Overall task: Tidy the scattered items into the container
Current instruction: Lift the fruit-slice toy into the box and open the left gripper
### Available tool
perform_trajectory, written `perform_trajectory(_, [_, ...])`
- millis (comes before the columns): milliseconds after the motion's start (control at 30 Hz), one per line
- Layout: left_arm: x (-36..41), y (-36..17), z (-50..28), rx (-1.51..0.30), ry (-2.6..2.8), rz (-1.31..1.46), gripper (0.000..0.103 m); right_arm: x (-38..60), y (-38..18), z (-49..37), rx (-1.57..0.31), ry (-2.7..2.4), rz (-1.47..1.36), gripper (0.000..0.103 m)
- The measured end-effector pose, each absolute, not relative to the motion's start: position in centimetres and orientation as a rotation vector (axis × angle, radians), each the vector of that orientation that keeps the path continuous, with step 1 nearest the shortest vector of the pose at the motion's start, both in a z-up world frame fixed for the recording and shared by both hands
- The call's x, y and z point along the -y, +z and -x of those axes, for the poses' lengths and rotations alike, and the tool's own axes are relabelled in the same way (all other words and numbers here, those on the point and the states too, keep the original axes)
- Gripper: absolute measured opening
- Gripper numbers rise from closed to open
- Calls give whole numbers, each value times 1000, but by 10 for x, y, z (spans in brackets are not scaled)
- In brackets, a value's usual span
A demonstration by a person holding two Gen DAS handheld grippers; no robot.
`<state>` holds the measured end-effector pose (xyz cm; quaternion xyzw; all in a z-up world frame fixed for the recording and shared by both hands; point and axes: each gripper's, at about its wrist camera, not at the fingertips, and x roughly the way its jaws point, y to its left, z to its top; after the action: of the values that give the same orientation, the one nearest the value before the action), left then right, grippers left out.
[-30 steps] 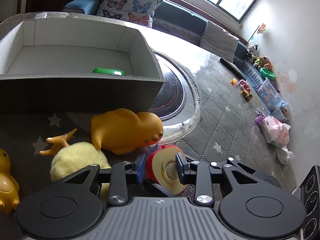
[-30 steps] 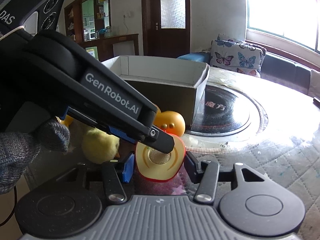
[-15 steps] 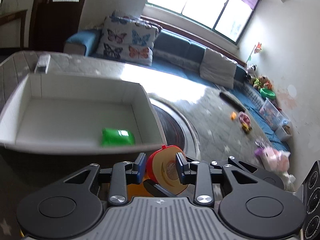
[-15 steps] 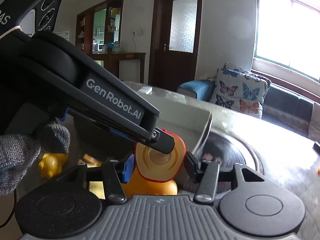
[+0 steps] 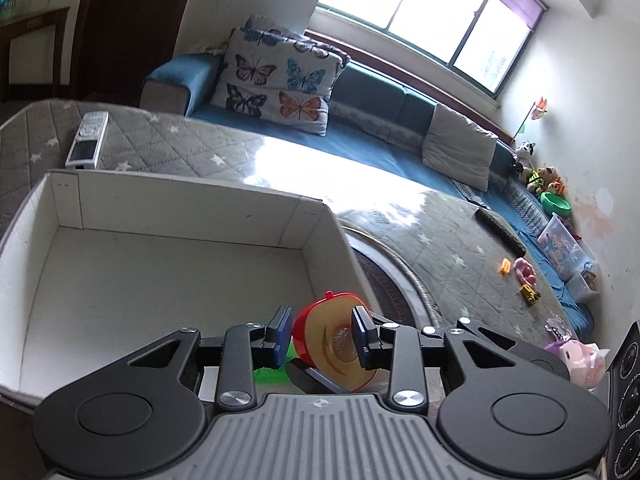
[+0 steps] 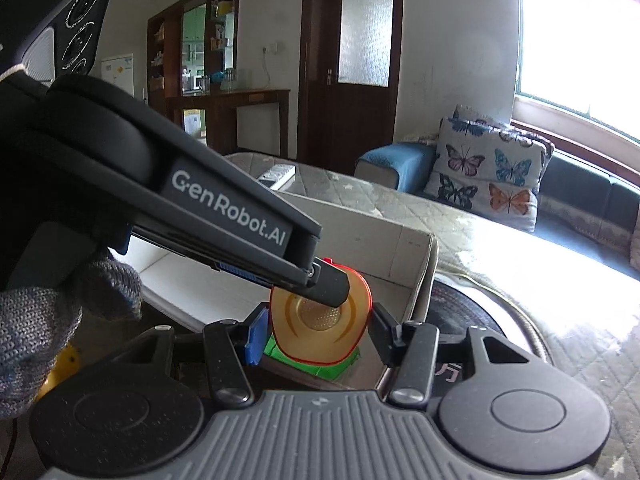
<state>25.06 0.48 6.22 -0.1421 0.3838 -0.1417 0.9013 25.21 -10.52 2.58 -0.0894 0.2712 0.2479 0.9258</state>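
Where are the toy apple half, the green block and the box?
toy apple half (image 6: 320, 332): right wrist view, yellow cut face.
green block (image 6: 316, 366): right wrist view, front edge under the apple.
box (image 5: 188, 210): left wrist view, far inner wall.

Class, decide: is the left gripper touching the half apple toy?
Touching. The right wrist view shows a left gripper finger pressed onto the cut face of the half apple toy.
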Motion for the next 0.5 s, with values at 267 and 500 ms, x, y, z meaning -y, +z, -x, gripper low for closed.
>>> perform_trajectory(267, [-11,47,-263,-829,-294,321,34,98,12,-261,-585,501,190,53])
perform_trajectory(500, [-14,45,-260,-831,-283,328,34,99,14,-258,-565,491,192,54])
